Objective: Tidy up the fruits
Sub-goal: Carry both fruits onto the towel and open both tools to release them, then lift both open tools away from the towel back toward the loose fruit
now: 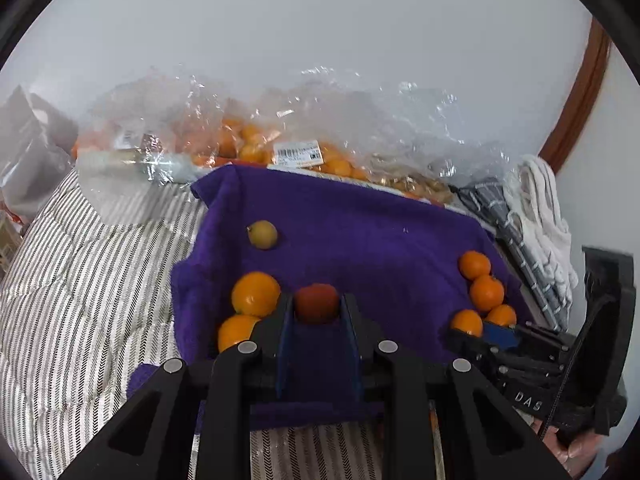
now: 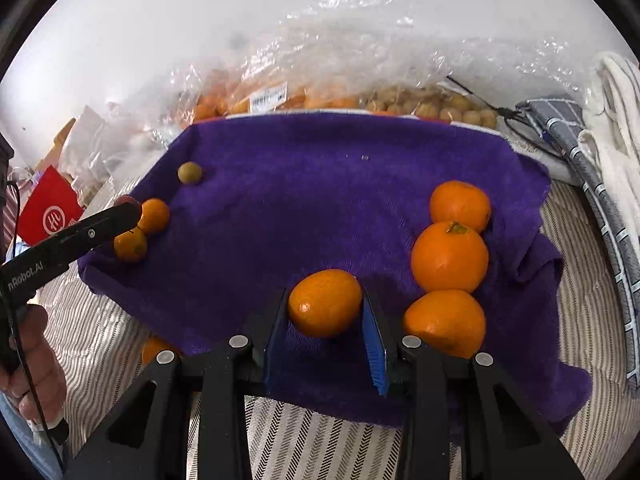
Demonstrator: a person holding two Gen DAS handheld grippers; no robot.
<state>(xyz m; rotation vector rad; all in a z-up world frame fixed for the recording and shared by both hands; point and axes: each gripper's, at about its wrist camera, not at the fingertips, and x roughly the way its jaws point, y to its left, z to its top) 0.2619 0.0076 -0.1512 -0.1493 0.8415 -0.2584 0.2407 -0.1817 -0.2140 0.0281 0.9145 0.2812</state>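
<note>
Left gripper [image 1: 316, 308] clamps red fruit [image 1: 316, 302]; right gripper [image 2: 325, 308] clamps orange [image 2: 325, 303].

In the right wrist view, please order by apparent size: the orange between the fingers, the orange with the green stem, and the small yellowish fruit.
1. Orange with the green stem and orange between the fingers: alike, and both near the camera, so unranked.
2. Yellowish fruit: smallest, though farther away.

Oranges [image 2: 449, 257] lie right on the towel [image 2: 320, 184], bags [image 2: 280, 92] behind it.

Middle of purple towel [image 2: 320, 184]: we see open room.
Right edge: three oranges [image 2: 450, 258] in a touching row block us.
Far side: plastic bags [image 2: 340, 80] wall it.
</note>
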